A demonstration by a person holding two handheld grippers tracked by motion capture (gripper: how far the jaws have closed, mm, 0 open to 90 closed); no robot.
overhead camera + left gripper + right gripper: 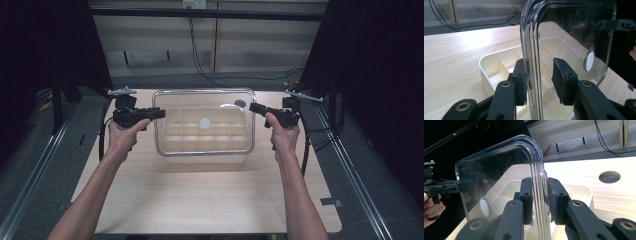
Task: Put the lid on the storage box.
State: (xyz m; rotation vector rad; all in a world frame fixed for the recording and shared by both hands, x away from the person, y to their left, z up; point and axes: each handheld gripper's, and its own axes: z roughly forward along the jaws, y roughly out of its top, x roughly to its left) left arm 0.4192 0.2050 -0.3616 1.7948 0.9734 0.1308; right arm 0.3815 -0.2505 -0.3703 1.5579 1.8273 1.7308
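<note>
Now I keep the clear lid [204, 121] level over the divided tray [205, 135]: right gripper [540, 200] clamped on it, left gripper [539, 82] loosening

Both my grippers are all matte black: the left gripper [159, 113] and the right gripper [252, 107] each have chunky linkage arms with brass-coloured rivets at the pivots, and small dark screws sunk into the jaw blocks. The pads [559, 80] are rough black stuff, kind of like grip tape, a bit scuffed at the edges on the right one. Each gripper carries a grey three-cornered plate [121, 92] on top and trails a thick black cable [102, 135]. My forearms are bare, no sleeves or gloves.
</note>
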